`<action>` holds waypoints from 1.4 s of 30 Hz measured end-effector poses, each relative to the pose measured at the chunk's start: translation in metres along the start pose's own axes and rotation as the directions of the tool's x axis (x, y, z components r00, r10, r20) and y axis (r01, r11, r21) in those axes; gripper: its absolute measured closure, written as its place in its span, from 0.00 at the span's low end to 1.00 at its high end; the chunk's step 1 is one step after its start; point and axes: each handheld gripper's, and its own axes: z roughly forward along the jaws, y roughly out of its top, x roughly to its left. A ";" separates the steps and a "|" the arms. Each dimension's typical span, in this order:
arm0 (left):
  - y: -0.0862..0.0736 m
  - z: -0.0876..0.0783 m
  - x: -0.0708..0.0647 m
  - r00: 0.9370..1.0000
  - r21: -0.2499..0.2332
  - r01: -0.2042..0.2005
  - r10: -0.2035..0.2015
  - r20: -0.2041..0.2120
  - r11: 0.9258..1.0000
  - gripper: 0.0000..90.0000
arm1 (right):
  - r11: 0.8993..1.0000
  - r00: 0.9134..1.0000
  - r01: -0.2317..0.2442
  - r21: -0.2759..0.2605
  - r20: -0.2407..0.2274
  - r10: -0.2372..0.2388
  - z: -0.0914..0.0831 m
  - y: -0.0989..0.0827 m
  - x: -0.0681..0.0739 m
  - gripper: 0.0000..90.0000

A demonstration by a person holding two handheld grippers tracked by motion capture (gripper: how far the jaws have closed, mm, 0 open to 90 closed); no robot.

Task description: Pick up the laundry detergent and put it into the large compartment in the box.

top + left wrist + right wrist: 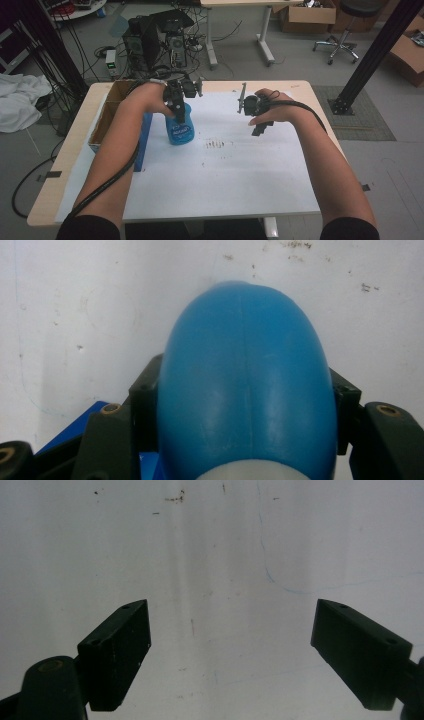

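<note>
Surface: white sheet (225, 170), stained near the blue bottle (179, 129)
Bottle: upright, just right of the cardboard box (107, 117)
Left tool (178, 111): clamped on the bottle
Right tool (260, 127): well right of the bottle, jaws wide apart, holding nothing

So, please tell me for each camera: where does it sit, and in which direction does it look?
High view: above the person's side, looking forward and down on the table; both forearms, left gripper and right gripper show.
Left gripper view: on the left gripper, looking down along its jaws closed on the blue bottle.
Right gripper view: on the right gripper, jaws apart above the white sheet.
Shared: the bottle in the high view and the left gripper view.
</note>
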 end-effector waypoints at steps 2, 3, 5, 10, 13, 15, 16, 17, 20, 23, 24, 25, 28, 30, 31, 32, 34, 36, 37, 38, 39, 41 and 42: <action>-0.002 -0.003 0.000 1.000 0.000 0.012 -0.012 -0.001 1.000 0.43 | 1.000 1.000 0.001 -0.002 0.001 -0.001 -0.001 0.000 0.001 0.18; -0.003 -0.006 0.000 1.000 -0.004 0.018 -0.018 -0.004 1.000 0.43 | 1.000 1.000 -0.001 -0.002 0.001 0.001 -0.001 0.000 0.001 0.18; -0.005 -0.011 -0.001 0.999 0.001 0.032 -0.032 -0.001 0.999 0.43 | 1.000 1.000 0.001 -0.004 0.003 -0.001 -0.002 0.000 0.001 0.18; -0.006 -0.024 -0.004 0.999 0.012 0.054 -0.053 -0.005 0.998 0.43 | 1.000 1.000 0.003 -0.006 0.008 -0.003 -0.005 0.000 0.003 0.18; -0.008 -0.039 -0.008 0.997 0.019 0.083 -0.083 0.002 0.996 0.43 | 1.000 1.000 0.000 -0.011 0.011 0.000 -0.008 -0.001 0.005 0.18; -0.010 -0.046 -0.009 0.995 0.029 0.101 -0.101 0.007 0.994 0.43 | 1.000 1.000 0.003 -0.011 0.012 -0.003 -0.009 -0.001 0.006 0.18; -0.011 -0.049 -0.010 0.994 0.031 0.111 -0.111 0.010 0.993 0.43 | 1.000 1.000 0.003 -0.012 0.013 -0.003 -0.009 -0.001 0.006 0.18; -0.011 -0.049 -0.010 0.994 0.031 0.111 -0.111 0.010 0.993 0.43 | 1.000 1.000 0.003 -0.012 0.013 -0.003 -0.009 -0.001 0.006 0.18; -0.014 -0.062 -0.011 0.983 0.042 0.181 -0.182 0.026 0.983 0.43 | 1.000 1.000 0.006 -0.016 0.013 -0.006 -0.010 0.000 0.006 0.18; -0.017 -0.071 -0.013 0.971 0.029 0.235 -0.236 0.036 0.971 0.43 | 1.000 1.000 0.008 -0.020 0.017 -0.008 -0.011 0.000 0.007 0.18; -0.017 -0.074 -0.014 0.966 0.024 0.253 -0.254 0.037 0.967 0.43 | 1.000 1.000 0.010 -0.023 0.016 -0.009 -0.011 0.000 0.007 0.18; -0.018 -0.076 -0.015 0.961 0.026 0.272 -0.273 0.041 0.962 0.43 | 1.000 1.000 0.012 -0.023 0.018 -0.012 -0.012 0.001 0.007 0.18; -0.020 -0.084 -0.017 0.951 0.044 0.305 -0.307 0.042 0.951 0.43 | 1.000 1.000 0.013 -0.024 0.021 -0.012 -0.013 0.001 0.008 0.18; -0.022 -0.090 -0.017 0.938 0.051 0.342 -0.344 0.047 0.938 0.43 | 1.000 1.000 0.017 -0.025 0.023 -0.016 -0.014 0.001 0.008 0.18; -0.023 -0.092 -0.018 0.930 0.054 0.361 -0.363 0.047 0.931 0.43 | 1.000 1.000 0.016 -0.024 0.023 -0.016 -0.015 0.001 0.008 0.18; -0.024 -0.095 -0.018 0.925 0.062 0.375 -0.378 0.046 0.925 0.43 | 1.000 1.000 0.016 -0.026 0.023 -0.015 -0.015 0.001 0.008 0.18; -0.027 -0.102 -0.019 0.908 0.056 0.414 -0.417 0.044 0.908 0.43 | 0.999 1.000 0.017 -0.029 0.025 -0.017 -0.016 0.001 0.009 0.18; -0.031 -0.107 -0.018 0.895 0.055 0.441 -0.443 0.047 0.896 0.43 | 0.999 0.999 0.021 -0.030 0.027 -0.020 -0.016 0.001 0.009 0.18; -0.034 -0.110 -0.018 0.883 0.049 0.464 -0.466 0.053 0.884 0.43 | 0.999 0.999 0.020 -0.031 0.026 -0.019 -0.016 0.001 0.009 0.18; -0.034 -0.110 -0.018 0.883 0.049 0.464 -0.466 0.053 0.884 0.43 | 0.999 0.999 0.021 -0.029 0.028 -0.021 -0.017 0.001 0.010 0.18; -0.040 -0.116 -0.017 0.859 0.041 0.505 -0.507 0.070 0.862 0.43 | 0.999 0.999 0.024 -0.030 0.028 -0.023 -0.017 0.001 0.010 0.18; -0.046 -0.122 -0.016 0.839 0.029 0.537 -0.537 0.088 0.843 0.43 | 0.999 0.999 0.023 -0.030 0.028 -0.022 -0.017 0.002 0.010 0.18; -0.049 -0.125 -0.016 0.828 0.028 0.553 -0.553 0.090 0.832 0.43 | 0.999 0.999 0.026 -0.032 0.027 -0.025 -0.017 0.002 0.010 0.18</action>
